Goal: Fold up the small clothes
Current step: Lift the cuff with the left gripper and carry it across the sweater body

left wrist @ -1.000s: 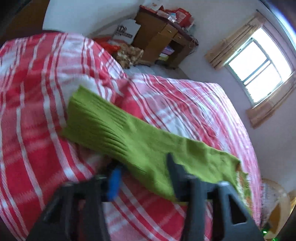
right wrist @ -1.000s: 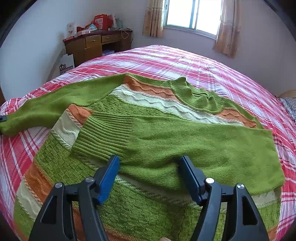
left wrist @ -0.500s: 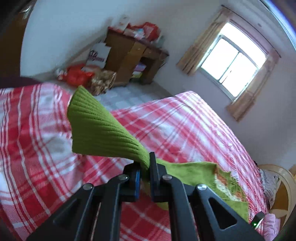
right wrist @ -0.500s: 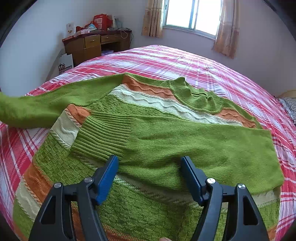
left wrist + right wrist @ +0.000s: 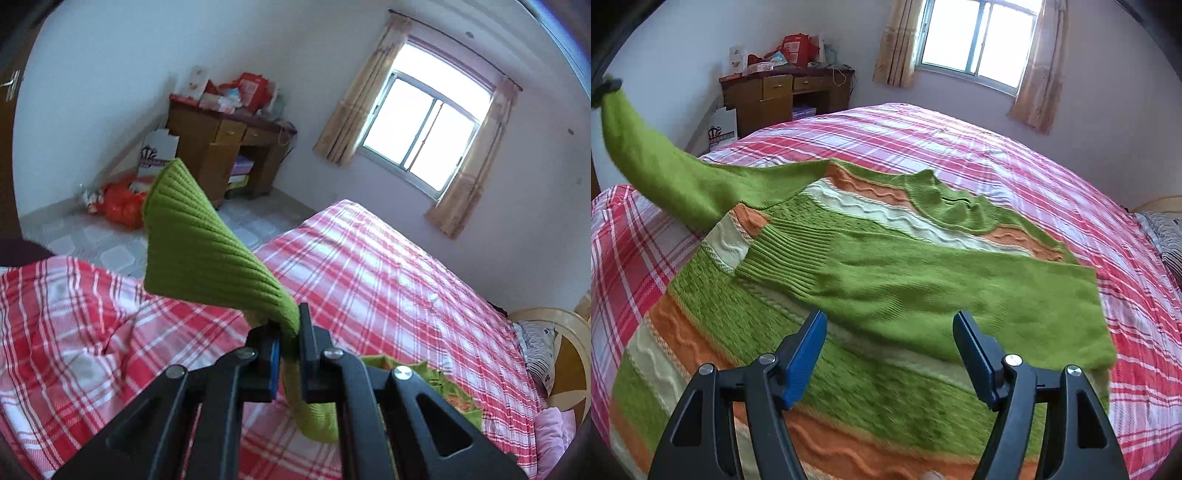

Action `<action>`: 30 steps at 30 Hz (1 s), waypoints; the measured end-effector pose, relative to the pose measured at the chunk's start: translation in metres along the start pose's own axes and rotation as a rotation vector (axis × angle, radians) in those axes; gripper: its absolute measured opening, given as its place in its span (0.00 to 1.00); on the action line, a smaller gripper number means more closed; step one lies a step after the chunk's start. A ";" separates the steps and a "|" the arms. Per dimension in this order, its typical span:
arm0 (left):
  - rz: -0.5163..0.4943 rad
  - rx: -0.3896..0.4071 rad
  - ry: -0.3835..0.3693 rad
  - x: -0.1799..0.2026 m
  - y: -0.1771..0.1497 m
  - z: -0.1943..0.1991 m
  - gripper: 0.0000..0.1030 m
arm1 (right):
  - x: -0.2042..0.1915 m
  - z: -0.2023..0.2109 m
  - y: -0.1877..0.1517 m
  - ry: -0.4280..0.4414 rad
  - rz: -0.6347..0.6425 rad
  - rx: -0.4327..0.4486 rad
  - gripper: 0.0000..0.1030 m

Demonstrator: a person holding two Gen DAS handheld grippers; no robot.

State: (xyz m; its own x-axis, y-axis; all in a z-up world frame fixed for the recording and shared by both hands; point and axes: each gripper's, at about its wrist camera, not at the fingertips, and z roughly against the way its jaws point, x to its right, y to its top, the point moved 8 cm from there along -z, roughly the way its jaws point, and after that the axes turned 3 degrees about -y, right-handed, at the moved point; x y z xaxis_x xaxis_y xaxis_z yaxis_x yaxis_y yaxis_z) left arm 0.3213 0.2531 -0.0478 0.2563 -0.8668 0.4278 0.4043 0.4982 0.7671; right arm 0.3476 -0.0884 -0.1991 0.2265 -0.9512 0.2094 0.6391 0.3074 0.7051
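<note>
Red plaid bedspread (image 5: pixel 388 280), cluttered wooden desk (image 5: pixel 229 147), curtained window (image 5: pixel 424 136), possibly a red bag (image 5: pixel 122 203) on floor

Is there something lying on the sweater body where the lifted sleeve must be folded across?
Only the other sleeve, already folded flat across the sweater. The open right gripper hovers just above the body; the left gripper holds the lifted sleeve.

No legible text anywhere

One sweater (image 5: pixel 886 280), one bed (image 5: pixel 997 155), one desk (image 5: pixel 783 96), two hand-held grippers.
</note>
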 end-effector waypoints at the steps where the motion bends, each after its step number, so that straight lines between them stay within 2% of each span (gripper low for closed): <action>1: -0.008 0.002 0.000 0.004 0.002 -0.001 0.07 | 0.003 0.002 -0.002 0.000 -0.001 0.000 0.69; 16: -0.137 0.030 -0.091 0.111 0.011 -0.013 0.07 | 0.036 0.023 -0.029 -0.006 -0.038 0.009 0.69; 30: -0.221 0.002 -0.170 0.199 -0.014 -0.029 0.07 | 0.061 0.029 -0.053 -0.008 -0.066 -0.002 0.69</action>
State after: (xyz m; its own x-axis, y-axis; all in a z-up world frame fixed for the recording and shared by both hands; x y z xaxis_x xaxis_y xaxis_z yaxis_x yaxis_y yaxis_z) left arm 0.3924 0.0742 0.0124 0.0109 -0.9458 0.3245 0.4321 0.2971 0.8515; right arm 0.3063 -0.1637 -0.2036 0.1778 -0.9696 0.1681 0.6542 0.2441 0.7159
